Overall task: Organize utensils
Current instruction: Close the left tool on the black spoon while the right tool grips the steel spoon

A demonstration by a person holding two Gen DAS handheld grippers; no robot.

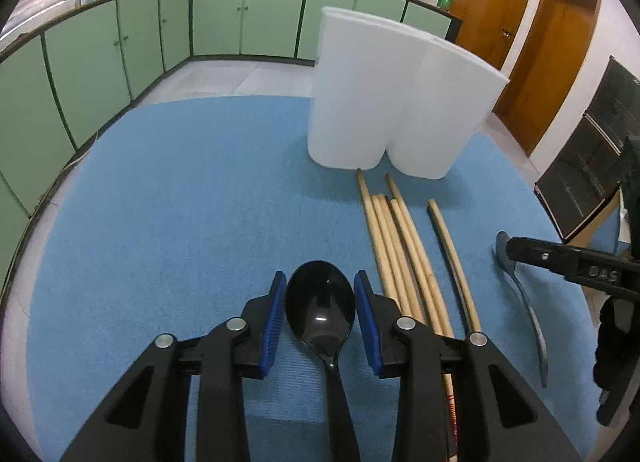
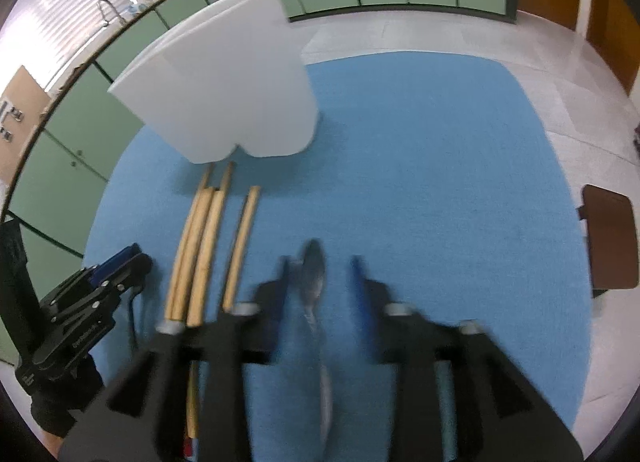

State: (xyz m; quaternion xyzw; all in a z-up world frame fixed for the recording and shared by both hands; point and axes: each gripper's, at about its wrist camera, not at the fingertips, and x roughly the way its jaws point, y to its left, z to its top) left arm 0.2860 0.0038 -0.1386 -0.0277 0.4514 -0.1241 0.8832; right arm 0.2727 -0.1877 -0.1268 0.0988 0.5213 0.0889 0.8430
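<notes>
A black plastic spoon (image 1: 320,308) lies on the blue mat (image 1: 180,202), its bowl between the open blue-padded fingers of my left gripper (image 1: 321,282). Several bamboo chopsticks (image 1: 396,246) lie to its right, in front of a white two-compartment holder (image 1: 396,102). A grey spoon (image 1: 524,302) lies further right. In the right wrist view, blurred, my right gripper (image 2: 320,262) is open over the grey spoon (image 2: 314,282), with the chopsticks (image 2: 208,238) to its left, the holder (image 2: 224,94) beyond, and the left gripper (image 2: 116,266) at far left.
The mat covers a table with floor beyond its far edge. Green cabinets (image 1: 120,46) line the back wall, wooden doors (image 1: 552,62) stand at right. A brown chair seat (image 2: 612,238) sits right of the table.
</notes>
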